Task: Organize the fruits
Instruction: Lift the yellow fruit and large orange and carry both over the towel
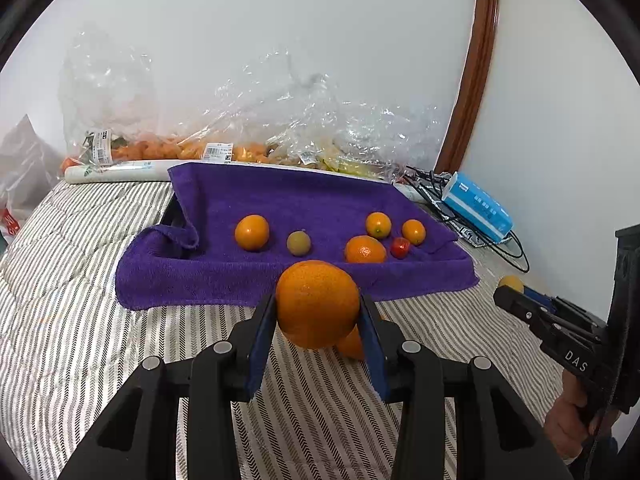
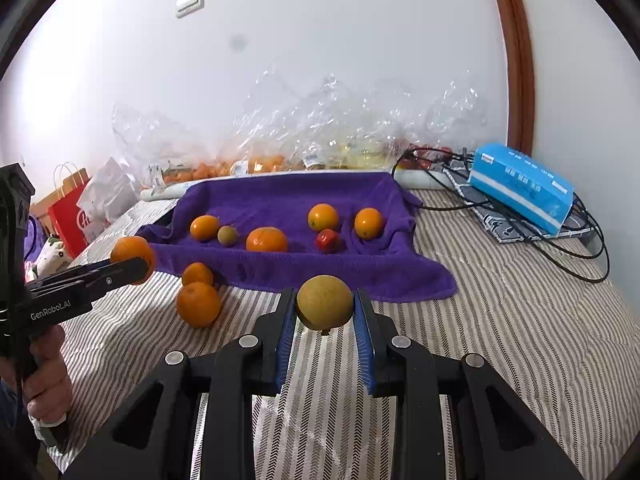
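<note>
1. Left gripper (image 1: 318, 312), lower centre of left wrist view: pads pinch a big orange (image 1: 318, 304) on both sides, lifted above the striped bedcover (image 1: 80, 280). Same pair shows at left edge of right wrist view, orange (image 2: 134, 254) at the tip.
2. Right gripper (image 2: 325, 312), lower centre of right wrist view: blue pads clamp a yellow-green round fruit (image 2: 325, 302), held off the cover. In left wrist view it's at the right edge, fruit (image 1: 511, 282) just peeking past the fingers.
3. Purple towel (image 2: 320, 272), mid-frame in both views, draped over something w/ a raised back edge. On it, L to R in right wrist view: orange citrus (image 2: 204, 227), small green-brown fruit (image 2: 227, 235), wider orange (image 2: 266, 239), small red fruit (image 2: 327, 240), two more oranges (image 2: 322, 217) and (image 2: 368, 222) behind/right of it.
4. Two loose oranges (image 2: 197, 273), (image 2: 198, 304) touch each other on the bedcover, lower left of the towel, just off its front edge.
5. Background: clear plastic bags (image 2: 320, 128) w/ more fruit along the wall; blue tissue pack (image 2: 520, 186) upper right, on black cables (image 2: 580, 256); red paper bag (image 2: 68, 216) far left.
</note>
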Demonstrator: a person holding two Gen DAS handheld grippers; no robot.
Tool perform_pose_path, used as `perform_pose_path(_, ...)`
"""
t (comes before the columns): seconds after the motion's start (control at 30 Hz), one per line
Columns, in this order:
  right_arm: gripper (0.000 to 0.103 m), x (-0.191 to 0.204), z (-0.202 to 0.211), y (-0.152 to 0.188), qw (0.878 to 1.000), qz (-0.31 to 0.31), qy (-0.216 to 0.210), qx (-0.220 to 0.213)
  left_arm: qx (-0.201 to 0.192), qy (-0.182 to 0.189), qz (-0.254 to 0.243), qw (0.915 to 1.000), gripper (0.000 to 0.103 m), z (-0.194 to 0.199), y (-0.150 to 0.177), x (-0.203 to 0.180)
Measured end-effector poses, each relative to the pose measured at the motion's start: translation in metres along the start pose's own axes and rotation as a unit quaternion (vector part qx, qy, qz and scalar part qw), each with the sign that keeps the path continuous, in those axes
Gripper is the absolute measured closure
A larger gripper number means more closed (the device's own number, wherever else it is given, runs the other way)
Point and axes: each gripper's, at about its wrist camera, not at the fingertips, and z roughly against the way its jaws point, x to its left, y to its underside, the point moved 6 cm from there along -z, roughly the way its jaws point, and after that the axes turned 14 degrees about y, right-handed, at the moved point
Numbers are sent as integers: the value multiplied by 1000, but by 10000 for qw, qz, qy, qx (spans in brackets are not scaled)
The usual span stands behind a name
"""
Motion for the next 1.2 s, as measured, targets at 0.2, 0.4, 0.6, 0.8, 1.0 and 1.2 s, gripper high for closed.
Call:
perform_pose_path(0.2, 75, 6, 4, 1, 10000, 17, 33, -14, -151, 9, 31, 9999, 64, 5, -3, 0)
perform_pose_path(0.4, 75, 15, 6, 1, 10000, 59, 17, -48, -237, -7, 20, 9997, 64, 9, -3, -1)
perform_pose_path(0.6, 75, 22, 7, 1, 9999, 119, -19, -45, -268, 46, 13, 9996, 64, 11, -4, -2)
perform_pose_path(0.8, 75, 25, 13, -8, 9998, -1, -152, -117, -369, 39, 89, 9993, 64, 16, -6, -1)
perform_pose_path(1.0, 75, 24, 20, -29, 9995, 109, -25, -286, -459, -25, 216, 9987, 64, 20, -15, 6)
perform_pose_path(1.2, 75, 24, 17, -62, 9985, 221, 78, -485, -660, 124, 271, 9974, 64, 31, -45, 11)
